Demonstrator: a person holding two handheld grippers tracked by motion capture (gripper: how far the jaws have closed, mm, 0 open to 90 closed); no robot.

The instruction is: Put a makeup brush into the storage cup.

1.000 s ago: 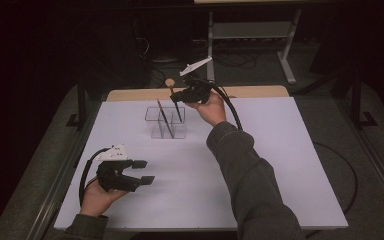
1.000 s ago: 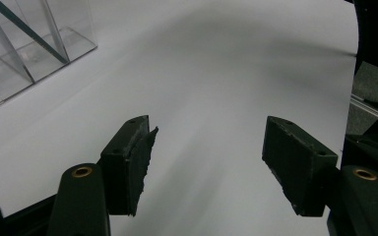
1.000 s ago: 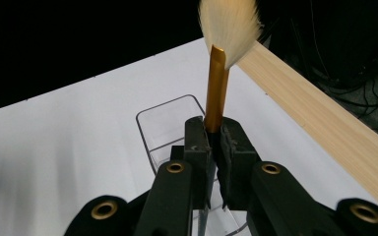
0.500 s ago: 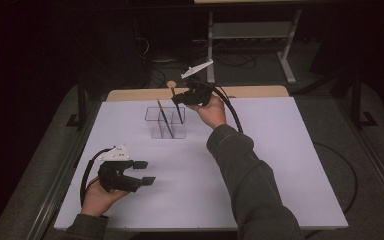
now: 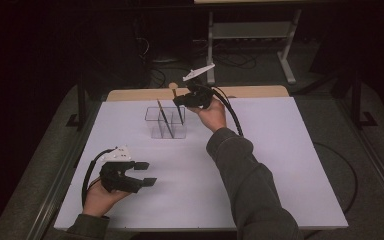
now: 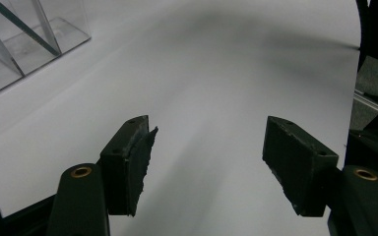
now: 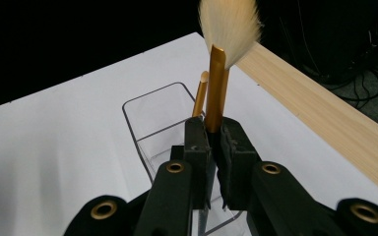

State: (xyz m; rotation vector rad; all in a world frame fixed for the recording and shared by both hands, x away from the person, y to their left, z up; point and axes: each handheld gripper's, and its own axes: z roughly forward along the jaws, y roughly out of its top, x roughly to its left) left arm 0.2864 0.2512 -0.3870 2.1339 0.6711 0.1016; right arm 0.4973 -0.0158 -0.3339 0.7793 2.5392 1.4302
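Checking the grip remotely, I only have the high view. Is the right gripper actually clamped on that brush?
Observer: Yes. In the right gripper view the right gripper pinches the gold handle of the brush, jaws shut.
Operator: Bristles up or down?
Observer: Up, a pale fluffy tuft.
Operator: Anything else in the clear holder?
Observer: A second brush with a gold handle stands in it.
Operator: Left gripper?
Observer: The left gripper is open, with nothing between its jaws.

The left gripper lay low near the person's side, its jaws spread apart with nothing between them, the left hand cupped beneath it. The right arm reached forward, raised, and the right gripper had its jaws clamped tight.
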